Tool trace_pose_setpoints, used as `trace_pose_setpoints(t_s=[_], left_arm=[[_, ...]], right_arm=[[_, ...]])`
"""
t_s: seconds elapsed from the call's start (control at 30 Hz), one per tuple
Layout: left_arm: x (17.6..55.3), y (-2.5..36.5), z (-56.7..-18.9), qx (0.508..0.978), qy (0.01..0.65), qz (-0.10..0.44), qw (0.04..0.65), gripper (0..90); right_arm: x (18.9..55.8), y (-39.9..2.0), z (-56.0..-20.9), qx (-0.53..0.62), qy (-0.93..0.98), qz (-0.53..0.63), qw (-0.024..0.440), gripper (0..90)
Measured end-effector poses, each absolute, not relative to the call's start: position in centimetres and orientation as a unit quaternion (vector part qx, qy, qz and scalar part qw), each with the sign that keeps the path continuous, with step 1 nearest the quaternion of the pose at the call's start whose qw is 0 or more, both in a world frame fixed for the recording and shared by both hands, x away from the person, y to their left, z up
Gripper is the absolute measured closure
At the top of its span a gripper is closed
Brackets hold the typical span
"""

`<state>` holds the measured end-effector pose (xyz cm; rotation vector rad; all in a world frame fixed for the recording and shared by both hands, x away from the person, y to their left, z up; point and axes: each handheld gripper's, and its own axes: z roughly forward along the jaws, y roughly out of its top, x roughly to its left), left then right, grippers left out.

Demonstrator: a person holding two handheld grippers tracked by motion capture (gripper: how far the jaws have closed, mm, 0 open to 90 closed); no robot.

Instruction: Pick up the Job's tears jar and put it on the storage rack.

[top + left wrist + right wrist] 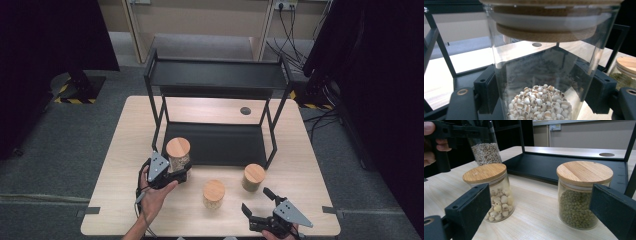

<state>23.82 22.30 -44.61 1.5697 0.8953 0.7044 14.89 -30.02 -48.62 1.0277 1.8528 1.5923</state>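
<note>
My left gripper (172, 172) is shut on a glass jar (178, 152) with a wooden lid, and a hand holds it at the rack's front left corner. In the left gripper view the jar (541, 75) stands upright between both jaws, with pale grains (539, 106) at its bottom. My right gripper (256, 201) sits open near the table's front edge with nothing between its jaws. From the right gripper (541, 210), a jar of pale round seeds (491, 192) stands to the left and a jar of green beans (581, 197) to the right. The held jar (486, 152) shows behind them.
A black two-tier rack (215, 75) stands mid-table, its lower shelf (215, 142) bare. The seed jar (214, 194) and the green bean jar (254, 177) stand in front of it. A round cable hole (245, 110) lies behind. The wooden table (310, 165) ends close by the right gripper.
</note>
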Motion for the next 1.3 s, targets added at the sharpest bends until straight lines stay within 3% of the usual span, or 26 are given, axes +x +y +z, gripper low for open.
trace_pose_setpoints(t_s=[1.3], left_arm=[[30.5, 18.9, -43.8, 0.654, 0.401, 0.326, 0.552, 25.2]], right_arm=[[14.9, -30.0, -48.7, 0.371, 0.681, 0.585, 0.237, 4.4]])
